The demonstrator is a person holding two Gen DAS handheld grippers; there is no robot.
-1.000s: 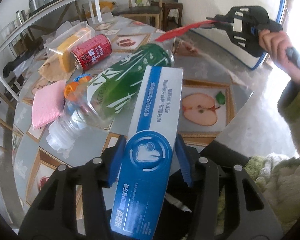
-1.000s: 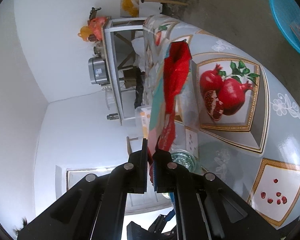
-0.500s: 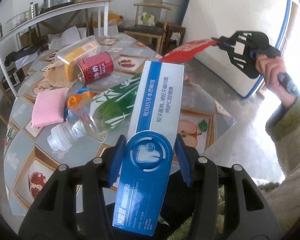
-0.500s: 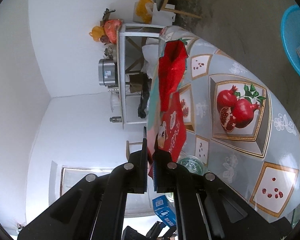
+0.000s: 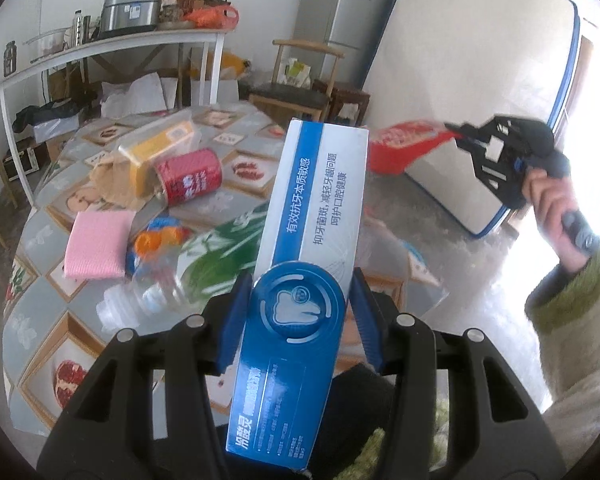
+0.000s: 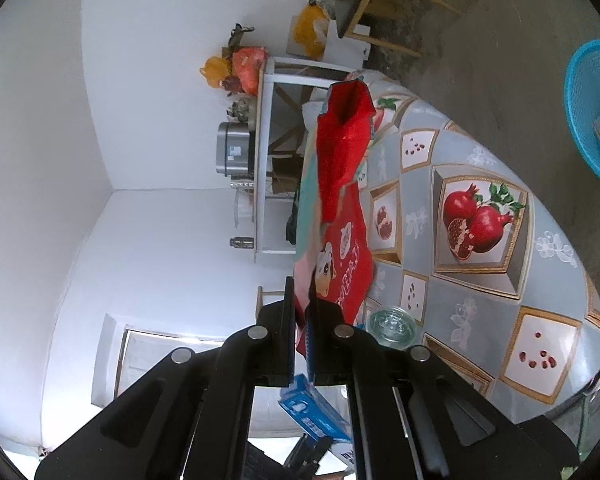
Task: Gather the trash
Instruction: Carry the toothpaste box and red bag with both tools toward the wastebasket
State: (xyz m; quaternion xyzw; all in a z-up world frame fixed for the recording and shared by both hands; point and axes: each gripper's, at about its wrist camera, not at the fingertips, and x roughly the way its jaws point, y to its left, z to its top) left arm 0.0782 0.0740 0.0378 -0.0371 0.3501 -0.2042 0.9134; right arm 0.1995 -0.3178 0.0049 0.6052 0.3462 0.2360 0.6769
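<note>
My left gripper (image 5: 298, 320) is shut on a long blue and white toothpaste box (image 5: 308, 248), held up over the near table edge. My right gripper (image 6: 300, 312) is shut on a red snack wrapper (image 6: 342, 184), held in the air to the right of the table; it also shows in the left wrist view (image 5: 464, 136) with the wrapper (image 5: 404, 144). On the table (image 5: 52, 344) lie a clear plastic bottle with a green label (image 5: 188, 268), a red can (image 5: 190, 176), and a clear box with a yellow pack (image 5: 156, 152).
A pink sponge (image 5: 98, 244) and a blue-orange item (image 5: 156, 240) lie on the table. A blue basket (image 6: 592, 108) stands on the floor beyond the table. A white shelf table (image 5: 112, 44), wooden chairs (image 5: 300, 92) and a leaning mattress (image 5: 472, 92) stand behind.
My left gripper has lifted and tilted back with the toothpaste box. My right gripper has moved away from the table with the red wrapper.
</note>
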